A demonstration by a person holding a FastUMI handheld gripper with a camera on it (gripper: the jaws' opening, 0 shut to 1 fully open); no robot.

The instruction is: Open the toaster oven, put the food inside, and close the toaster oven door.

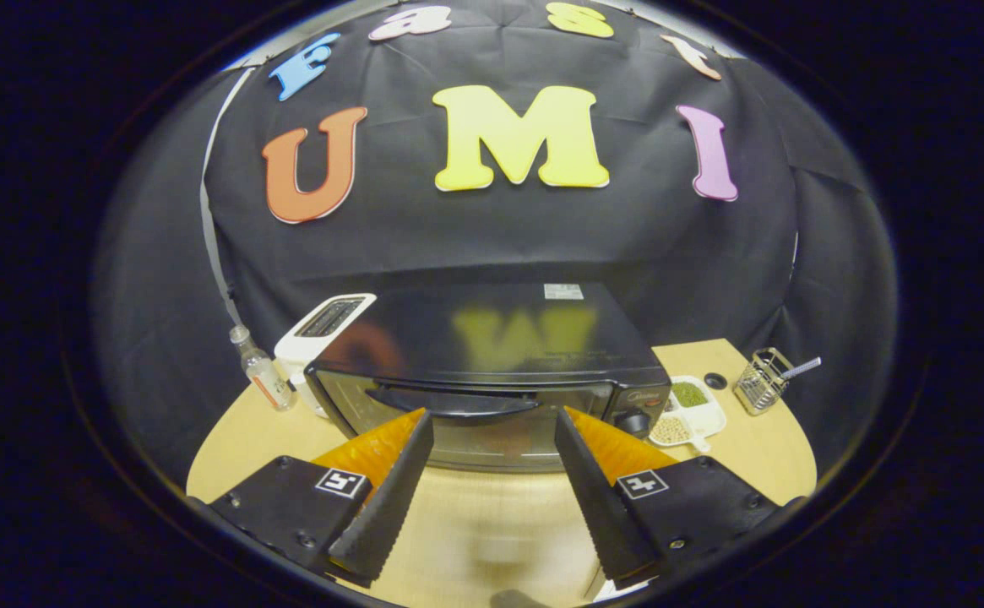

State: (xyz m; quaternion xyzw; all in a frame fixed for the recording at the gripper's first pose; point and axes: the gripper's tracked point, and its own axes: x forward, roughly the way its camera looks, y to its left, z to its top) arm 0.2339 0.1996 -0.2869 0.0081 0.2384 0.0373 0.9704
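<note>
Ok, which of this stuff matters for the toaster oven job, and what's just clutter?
Job: toaster oven, door shut; its door handle; tongs, open, holding nothing, tips just before the door.

Clutter: white toaster, small bottle, divided dish of beans, wire basket.

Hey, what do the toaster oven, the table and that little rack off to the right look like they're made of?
Toaster oven: glossy black metal or enamel on top, judging by its mirror-like reflection; the door looks like dark glass. Table: light wood or wood-look laminate, matte, with a faint grain. Rack: thin shiny metal wire, see-through. The gripper is open, its fingers apart just ahead of the oven's door handle.
</note>
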